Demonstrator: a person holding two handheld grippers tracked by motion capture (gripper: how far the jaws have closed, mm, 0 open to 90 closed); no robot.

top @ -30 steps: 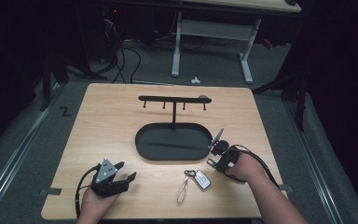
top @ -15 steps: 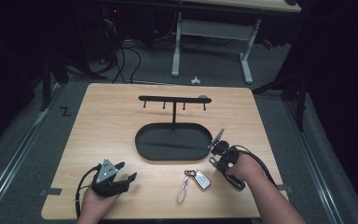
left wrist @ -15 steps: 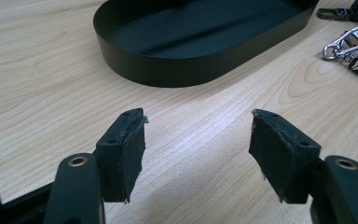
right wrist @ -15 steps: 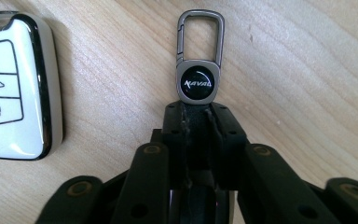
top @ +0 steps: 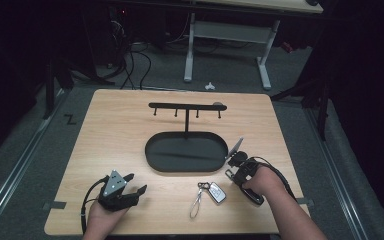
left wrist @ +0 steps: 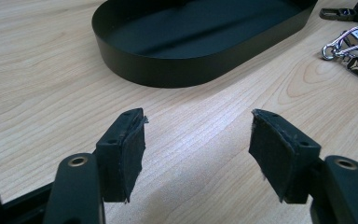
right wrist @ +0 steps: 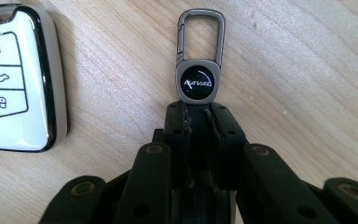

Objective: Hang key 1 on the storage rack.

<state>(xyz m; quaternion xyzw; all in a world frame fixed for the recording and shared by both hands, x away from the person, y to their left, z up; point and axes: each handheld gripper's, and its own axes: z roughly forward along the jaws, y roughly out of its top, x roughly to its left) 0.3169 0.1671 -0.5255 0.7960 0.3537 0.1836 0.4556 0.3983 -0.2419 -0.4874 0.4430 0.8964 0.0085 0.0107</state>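
A keychain (right wrist: pixel 198 79) with a grey carabiner and a round black badge lies on the wooden table. My right gripper (right wrist: pixel 198 121) has just been closing its jaws, and its pads now pinch the keychain's dark strap. From above, the right gripper (top: pixel 237 165) sits beside the black oval tray (top: pixel 152 160), with the carabiner (top: pixel 236 147) pointing away from it. A white car key (right wrist: pixel 16 79) lies left of the jaws. My left gripper (left wrist: pixel 196 140) rests open on the table with nothing between its pads; from above, the left gripper (top: pixel 130 192) is near the front left edge.
A black hook bar (top: pixel 186 106) rises on a post from the tray. The white car key (top: pixel 217 192) and its wire loop (top: pixel 197 202) lie between my hands. The tray wall (left wrist: pixel 191 70) stands ahead of the left jaws. A cable trails from each gripper.
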